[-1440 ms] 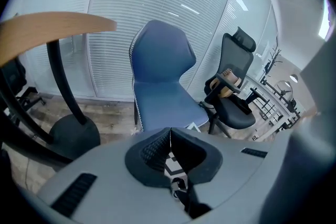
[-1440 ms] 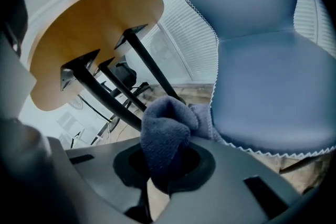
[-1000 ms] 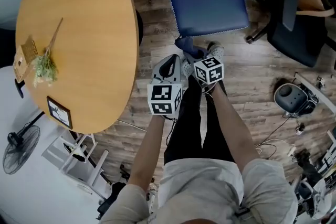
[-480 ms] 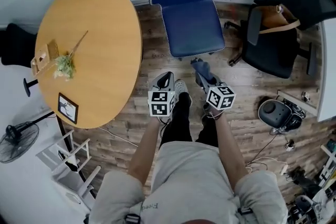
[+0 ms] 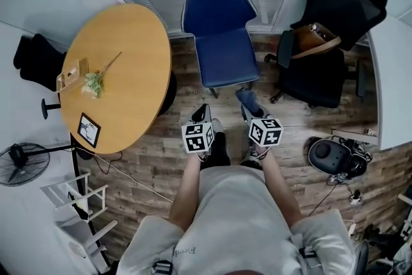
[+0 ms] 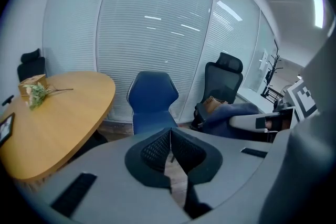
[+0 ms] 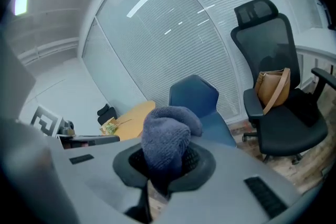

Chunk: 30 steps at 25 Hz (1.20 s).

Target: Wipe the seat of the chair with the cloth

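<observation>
Moved since earlier: both grippers had drawn back from the blue chair. The cloth, just beside the seat's front edge a second before, sat apart from it.
Cloth place: in the right gripper, at 6 o'clock from the seat, over the wood floor.
Right fingers: clamped on the cloth, plain in the right gripper view. From the head, the fabric hid the pads.
Left gripper: jaws pressed together on nothing in the left gripper view, and only a dark tip in the head view.
Left gripper view alone: the cloth seen side-on at 3 o'clock.
Head view alone: the round table at 9 o'clock of the chair, seen whole from above.
Cloth look: grey-blue with a nubbly nap, bunched into a rounded lump over the jaws.
Cloth axis: the long axis ran along the jaws toward 12 o'clock and the chair, bunched end leading.
</observation>
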Tool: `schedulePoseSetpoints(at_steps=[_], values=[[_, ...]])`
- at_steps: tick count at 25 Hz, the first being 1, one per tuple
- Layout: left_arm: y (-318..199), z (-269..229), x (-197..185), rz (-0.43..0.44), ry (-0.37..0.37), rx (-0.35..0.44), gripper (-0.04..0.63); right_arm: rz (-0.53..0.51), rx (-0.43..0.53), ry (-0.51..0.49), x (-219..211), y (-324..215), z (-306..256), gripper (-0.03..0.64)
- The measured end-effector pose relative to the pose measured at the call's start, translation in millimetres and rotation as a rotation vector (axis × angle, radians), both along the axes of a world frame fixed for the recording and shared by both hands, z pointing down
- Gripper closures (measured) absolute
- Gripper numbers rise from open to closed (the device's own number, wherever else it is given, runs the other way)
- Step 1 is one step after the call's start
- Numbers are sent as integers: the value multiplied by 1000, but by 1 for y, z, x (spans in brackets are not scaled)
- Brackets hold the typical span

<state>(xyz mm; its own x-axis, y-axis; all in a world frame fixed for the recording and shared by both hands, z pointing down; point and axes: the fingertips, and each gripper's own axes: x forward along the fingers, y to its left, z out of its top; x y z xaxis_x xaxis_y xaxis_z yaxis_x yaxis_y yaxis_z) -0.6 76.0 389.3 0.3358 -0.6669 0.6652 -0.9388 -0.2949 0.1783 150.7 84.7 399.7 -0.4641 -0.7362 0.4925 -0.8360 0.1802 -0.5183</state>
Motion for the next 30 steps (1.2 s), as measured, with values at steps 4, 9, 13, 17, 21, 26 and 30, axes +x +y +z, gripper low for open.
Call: schedulePoseSetpoints(at_steps=[4,9,13,17,21,26,30], values=[[32,-17,20,-13,4,21,568,-24,17,4,10,31,-19,568],[63,-32,42,-6,0,57,568,-79,37,26,19,68,-27,568],[87,-31,68,17,-2,76,568,-92,59,46,41,95,-24,568],[97,-34,66,21,2,85,568,-107,59,62,44,109,-20,568],[105,-36,66,21,-2,86,568,-116,63,62,46,120,-22,568],[106,-39,77,33,-1,98,568,-129,68,71,53,124,-22,568],[109,-39,78,27,-7,97,568,-125,71,75,57,126,-22,568]])
